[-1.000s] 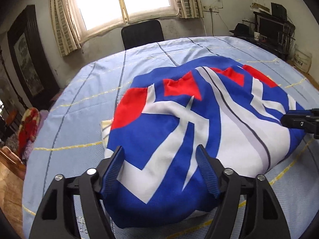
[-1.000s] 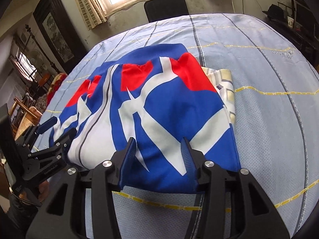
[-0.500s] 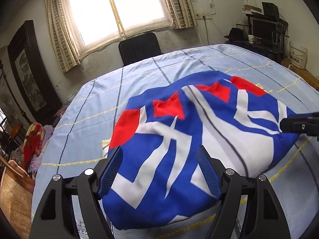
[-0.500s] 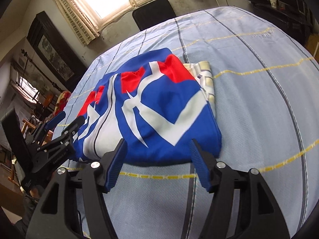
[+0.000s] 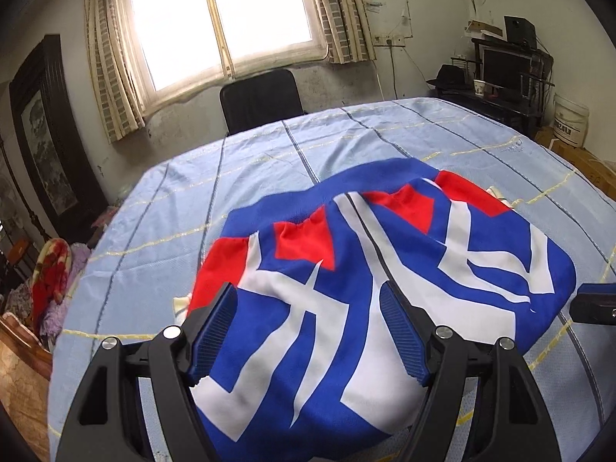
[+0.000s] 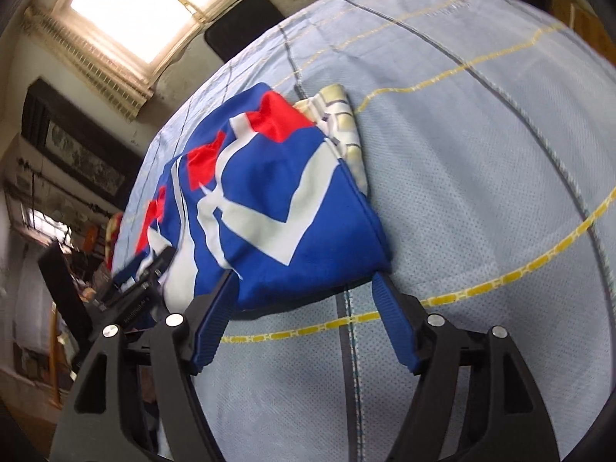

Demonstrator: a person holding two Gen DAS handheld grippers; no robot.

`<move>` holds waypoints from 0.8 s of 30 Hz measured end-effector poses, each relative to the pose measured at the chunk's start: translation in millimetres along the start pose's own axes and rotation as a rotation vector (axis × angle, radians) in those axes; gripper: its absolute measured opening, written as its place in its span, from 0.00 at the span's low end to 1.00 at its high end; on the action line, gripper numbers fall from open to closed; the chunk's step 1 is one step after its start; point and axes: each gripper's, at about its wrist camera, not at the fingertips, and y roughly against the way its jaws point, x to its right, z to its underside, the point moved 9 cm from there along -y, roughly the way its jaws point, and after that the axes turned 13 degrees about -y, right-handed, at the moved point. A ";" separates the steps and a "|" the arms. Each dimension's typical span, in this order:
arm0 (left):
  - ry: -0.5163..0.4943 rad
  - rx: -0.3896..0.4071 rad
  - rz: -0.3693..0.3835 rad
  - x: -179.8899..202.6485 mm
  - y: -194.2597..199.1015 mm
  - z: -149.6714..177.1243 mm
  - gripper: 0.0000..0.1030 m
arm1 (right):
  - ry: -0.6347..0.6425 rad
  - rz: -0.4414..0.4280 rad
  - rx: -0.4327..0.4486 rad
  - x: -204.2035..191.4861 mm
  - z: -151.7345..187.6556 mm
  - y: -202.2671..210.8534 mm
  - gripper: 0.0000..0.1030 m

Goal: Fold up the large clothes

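Over on the far left sits a bundle of red and purple blankets [image 5: 54, 281] off the table, well apart from the action. Moving right, the left gripper [image 5: 308, 331] hangs above the near edge of the folded garment [image 5: 385, 269], jaws spread wide with nothing pinched; the blue, white and red cloth lies below and between them, untouched as far as I can see. That garment sits in a neat folded block on the pale blue tablecloth [image 5: 173, 208], a cream patterned layer [image 6: 342, 123] peeking out from under its far right side, so this fold looks done and squared off. Further right, the right gripper [image 6: 304, 315] tilts down at the garment's near right corner, rolled over to one side; its jaws have just been opening, and they stand clear of the cloth, only bare tablecloth between the pads. My read: both hands are letting go, so the block lies flat and undisturbed
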 end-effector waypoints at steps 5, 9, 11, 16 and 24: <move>0.060 -0.095 0.079 -3.0 -29.2 21.9 0.76 | -0.108 -0.035 0.020 1.6 -10.3 -3.4 0.69; 0.068 -0.098 0.090 -3.1 -35.3 26.1 0.79 | -0.155 -0.023 0.081 -0.9 -21.4 -8.8 0.69; 0.066 -0.097 0.088 -2.9 -36.6 26.6 0.80 | -0.220 -0.034 0.121 2.6 -27.8 -9.5 0.66; 0.098 -0.108 0.110 -7.2 -41.0 28.9 0.84 | -0.309 -0.057 0.145 15.4 -24.5 -4.8 0.52; 0.174 -0.107 0.115 -24.1 -35.2 30.1 0.84 | -0.280 -0.027 0.203 3.4 -47.3 -19.5 0.59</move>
